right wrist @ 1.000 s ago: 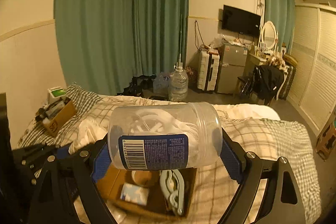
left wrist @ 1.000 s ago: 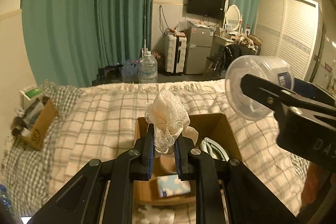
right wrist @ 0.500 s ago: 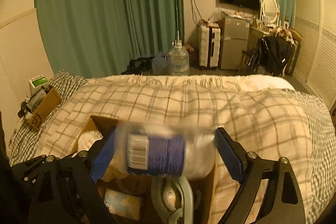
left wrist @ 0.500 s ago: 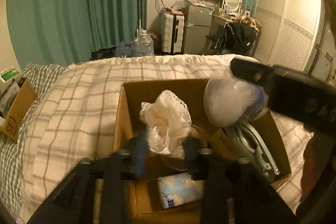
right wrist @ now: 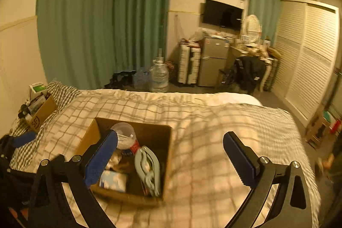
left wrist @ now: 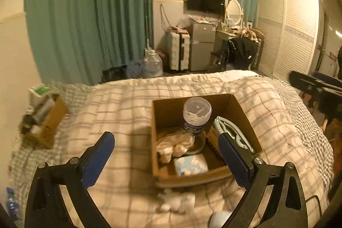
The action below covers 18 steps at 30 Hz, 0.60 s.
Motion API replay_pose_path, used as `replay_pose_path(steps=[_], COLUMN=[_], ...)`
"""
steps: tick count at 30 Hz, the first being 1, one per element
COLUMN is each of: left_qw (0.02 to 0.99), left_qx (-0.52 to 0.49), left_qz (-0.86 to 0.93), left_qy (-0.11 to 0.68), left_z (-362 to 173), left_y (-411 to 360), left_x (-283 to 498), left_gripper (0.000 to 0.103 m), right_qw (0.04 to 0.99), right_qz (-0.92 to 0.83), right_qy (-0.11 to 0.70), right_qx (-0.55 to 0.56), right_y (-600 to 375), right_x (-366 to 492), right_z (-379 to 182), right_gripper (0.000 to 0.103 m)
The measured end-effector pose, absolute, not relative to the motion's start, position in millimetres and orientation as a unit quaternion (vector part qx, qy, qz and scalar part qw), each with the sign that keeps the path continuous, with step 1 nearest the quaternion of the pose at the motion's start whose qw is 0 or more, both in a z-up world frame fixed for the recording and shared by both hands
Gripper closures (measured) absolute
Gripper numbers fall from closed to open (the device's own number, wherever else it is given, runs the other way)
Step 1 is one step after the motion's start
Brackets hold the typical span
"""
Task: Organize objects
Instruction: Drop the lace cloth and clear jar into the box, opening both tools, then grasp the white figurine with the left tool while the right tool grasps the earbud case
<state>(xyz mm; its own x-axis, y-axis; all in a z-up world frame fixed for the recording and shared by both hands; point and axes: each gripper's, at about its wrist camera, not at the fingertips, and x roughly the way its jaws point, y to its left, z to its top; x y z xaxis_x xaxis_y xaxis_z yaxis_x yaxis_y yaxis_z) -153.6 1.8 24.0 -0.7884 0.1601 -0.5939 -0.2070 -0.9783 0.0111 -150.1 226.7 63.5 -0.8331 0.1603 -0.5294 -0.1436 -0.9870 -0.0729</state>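
Both tools, left (left wrist: 165,155) and right (right wrist: 170,158), spread wide, empty; jar (left wrist: 196,115) upright in box (left wrist: 241,112), lid up.

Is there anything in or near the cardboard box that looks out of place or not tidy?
Yes. In the cardboard box the clear jar leans tilted against the cream lace cloth rather than standing flat. Just outside the box's near wall, small white fluffy pieces lie loose on the checked blanket; what they are is unclear.
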Motion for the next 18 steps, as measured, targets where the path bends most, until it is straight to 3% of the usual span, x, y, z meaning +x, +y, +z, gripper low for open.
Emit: replay_pose_path(steps=[5, 10, 18], left_qw=[0.086, 0.051, -0.007], left_qx=[-0.296, -0.308, -0.342], left_qz=[0.950, 0.950, 0.940], left_qy=[0.038, 0.011, -0.008], left_z=[50, 44, -28], left_y=[-10, -24, -45], left_x=[-108, -75, -77], left_gripper=[0.000, 0.000, 0.000], right_qw=[0.065, 0.065, 0.018], right_qz=[0.955, 0.955, 0.943], right_qy=[-0.009, -0.057, -0.085], right_qx=[-0.288, -0.284, -0.321], right_y=[226, 206, 172], right_x=[-91, -55, -63], right_z=[98, 101, 8], right_gripper=[0.004, 0.004, 0.004])
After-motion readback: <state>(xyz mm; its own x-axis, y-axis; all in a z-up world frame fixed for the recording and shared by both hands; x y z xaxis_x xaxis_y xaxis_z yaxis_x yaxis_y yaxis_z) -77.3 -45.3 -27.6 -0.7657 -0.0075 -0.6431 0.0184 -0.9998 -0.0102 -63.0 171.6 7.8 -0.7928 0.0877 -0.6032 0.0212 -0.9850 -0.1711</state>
